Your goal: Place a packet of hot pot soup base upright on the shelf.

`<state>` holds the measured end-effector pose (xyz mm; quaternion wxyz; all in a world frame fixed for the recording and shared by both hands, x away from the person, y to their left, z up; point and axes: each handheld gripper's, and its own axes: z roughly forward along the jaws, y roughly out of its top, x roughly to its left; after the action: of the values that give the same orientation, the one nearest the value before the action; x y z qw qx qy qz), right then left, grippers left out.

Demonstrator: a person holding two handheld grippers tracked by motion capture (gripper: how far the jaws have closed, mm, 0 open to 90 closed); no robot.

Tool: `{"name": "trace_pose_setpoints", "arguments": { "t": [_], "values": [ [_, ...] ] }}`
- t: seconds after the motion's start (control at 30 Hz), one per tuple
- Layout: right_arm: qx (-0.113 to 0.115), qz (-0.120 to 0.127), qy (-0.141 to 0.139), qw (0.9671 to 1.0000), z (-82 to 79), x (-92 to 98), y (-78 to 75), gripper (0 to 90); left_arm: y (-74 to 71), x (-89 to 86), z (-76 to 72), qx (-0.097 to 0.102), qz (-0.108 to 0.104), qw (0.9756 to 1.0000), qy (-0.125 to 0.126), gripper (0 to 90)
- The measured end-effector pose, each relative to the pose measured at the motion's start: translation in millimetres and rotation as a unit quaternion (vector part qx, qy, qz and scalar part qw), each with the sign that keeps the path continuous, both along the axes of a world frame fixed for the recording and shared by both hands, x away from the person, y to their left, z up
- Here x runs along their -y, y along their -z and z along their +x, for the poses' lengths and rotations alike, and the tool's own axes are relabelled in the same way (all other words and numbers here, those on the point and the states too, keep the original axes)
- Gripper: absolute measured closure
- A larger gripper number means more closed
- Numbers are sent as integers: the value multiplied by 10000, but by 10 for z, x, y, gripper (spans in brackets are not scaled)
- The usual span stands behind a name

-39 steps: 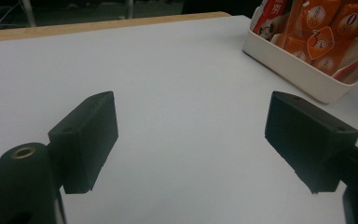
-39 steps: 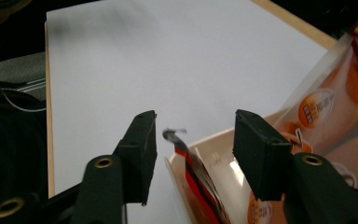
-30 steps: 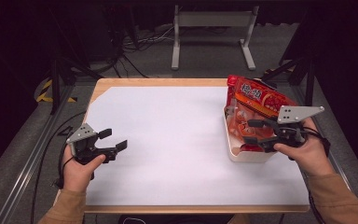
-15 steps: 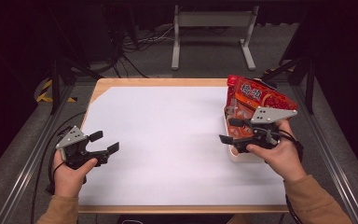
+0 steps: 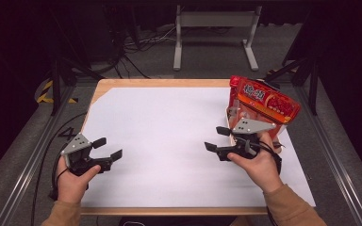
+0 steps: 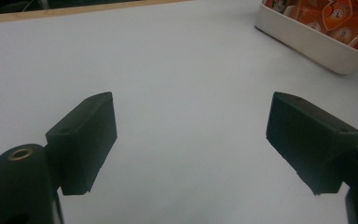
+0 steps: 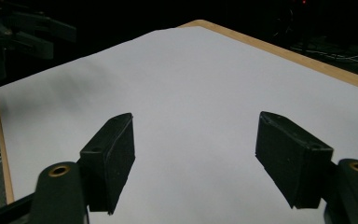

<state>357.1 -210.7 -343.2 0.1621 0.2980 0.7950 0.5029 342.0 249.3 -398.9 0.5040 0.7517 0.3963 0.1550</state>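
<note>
Now both grippers empty: left gripper (image 5: 101, 149) fingers wide apart near tabletop's left edge; right gripper (image 5: 218, 140) fingers just opened wide, nothing between, beside snack bag (image 5: 264, 101) in tray (image 6: 307, 42) at right edge.

White sheet (image 5: 169, 136) bare across middle, snack-filled tray (image 6: 307, 39) blocking right edge

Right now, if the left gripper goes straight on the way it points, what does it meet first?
Probably the white sheet ahead of the open left gripper, since it looks tilted down a little. If it stays clear, the white tray of orange packets sits further on, off to one side.
</note>
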Motion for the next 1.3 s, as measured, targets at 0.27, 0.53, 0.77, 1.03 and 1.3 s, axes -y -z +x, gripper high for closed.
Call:
{"name": "trace_pose_setpoints", "arguments": {
  "t": [0.27, 0.53, 0.77, 1.03, 1.3],
  "values": [
    [-11, 0, 6, 10000, -42, -182, 283, 288, 80, 13, -28, -89, -18, 9999, 45, 173],
    [11, -36, 106, 9999, -63, -327, 549, 263, 152, 47, -25, -87, 55, 9999, 135, 170],
    [-91, -185, 118, 9997, -48, -368, 754, 261, 239, 86, 0, -244, 203, 9987, 410, 163],
    [-205, -380, 225, 9988, -26, -370, 922, 251, 317, 94, 13, -349, 255, 9981, 430, 162],
    [-217, -554, 377, 9975, 0, -354, 969, 246, 364, 102, 14, -395, 277, 9978, 447, 148]
  ]
}}
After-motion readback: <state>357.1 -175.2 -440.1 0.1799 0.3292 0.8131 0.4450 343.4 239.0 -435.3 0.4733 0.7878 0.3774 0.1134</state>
